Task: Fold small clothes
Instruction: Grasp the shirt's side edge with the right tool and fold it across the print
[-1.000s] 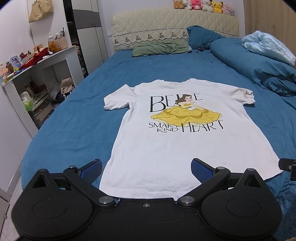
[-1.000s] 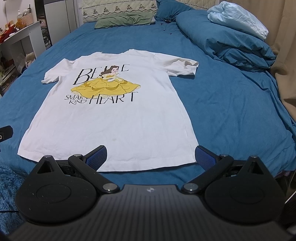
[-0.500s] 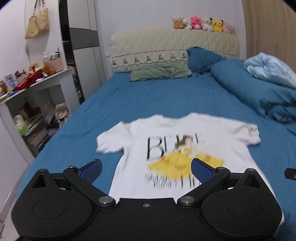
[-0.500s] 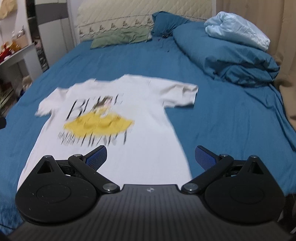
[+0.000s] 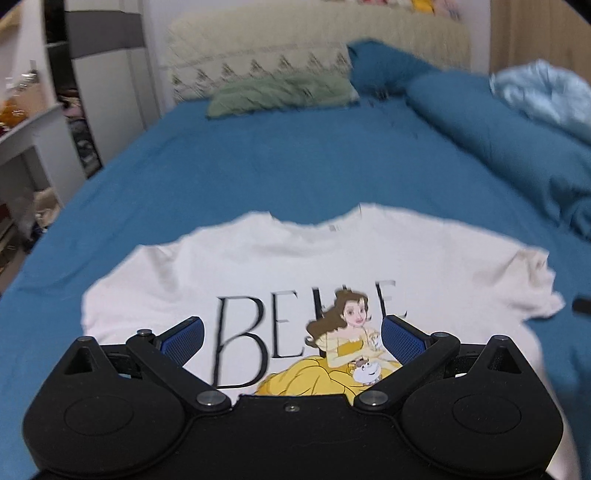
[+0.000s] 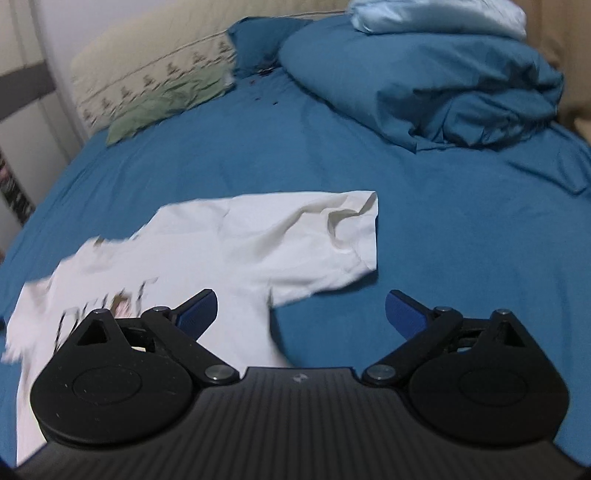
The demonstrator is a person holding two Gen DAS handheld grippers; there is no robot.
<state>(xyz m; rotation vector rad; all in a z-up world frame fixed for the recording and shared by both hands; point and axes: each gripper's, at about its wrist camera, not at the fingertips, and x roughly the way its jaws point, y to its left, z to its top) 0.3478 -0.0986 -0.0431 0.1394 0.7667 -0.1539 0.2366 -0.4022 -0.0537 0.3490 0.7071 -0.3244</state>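
A white T-shirt (image 5: 295,266) with a "BELLE" print and a yellow-gowned figure lies flat, face up, on the blue bed (image 5: 295,162). My left gripper (image 5: 291,338) is open and empty above the shirt's chest print. In the right wrist view the shirt's right sleeve (image 6: 343,236) lies crumpled on the sheet. My right gripper (image 6: 301,310) is open and empty, above the sleeve's underarm and the shirt's side edge. Both views are motion-blurred.
A green pillow (image 5: 280,92) and a blue pillow (image 5: 384,70) lie by the quilted headboard (image 5: 258,55). A bunched blue duvet (image 6: 443,85) with a light blue blanket (image 6: 439,16) fills the far right. A white desk (image 5: 33,147) stands left of the bed.
Both grippers have moved forward from the hem up the shirt; the left is now over the chest print, the right near the right sleeve. Both stay open.
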